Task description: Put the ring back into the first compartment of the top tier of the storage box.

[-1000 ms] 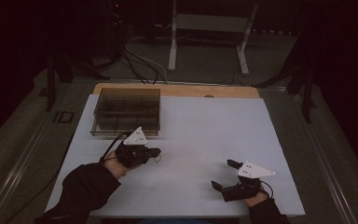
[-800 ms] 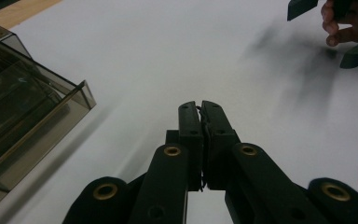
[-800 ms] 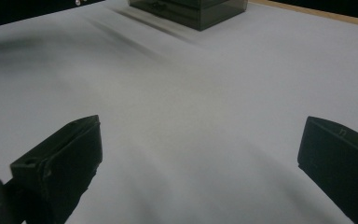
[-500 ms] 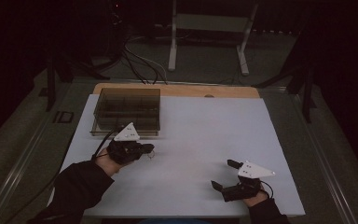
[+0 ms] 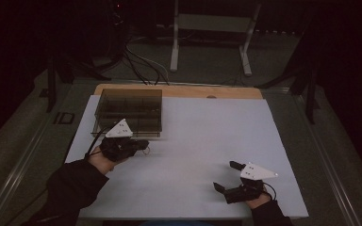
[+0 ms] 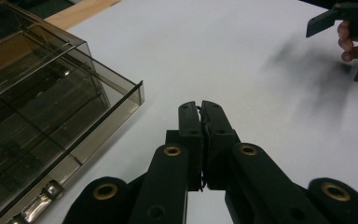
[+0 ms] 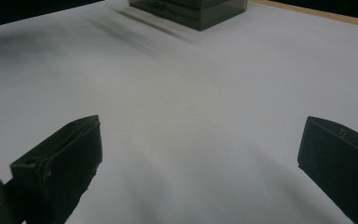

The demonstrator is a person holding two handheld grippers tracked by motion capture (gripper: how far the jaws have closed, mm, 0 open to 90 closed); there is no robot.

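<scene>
With the left gripper (image 6: 201,108) pinched on a thin dark wire beside the compartment box (image 5: 128,111), lift gently without loosening, while the right gripper (image 5: 230,176) rests open.

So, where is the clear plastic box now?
In the high view the clear compartment box sits at the far left of the white sheet, just beyond the left gripper. In the left gripper view it lies left of the shut jaws.
</scene>
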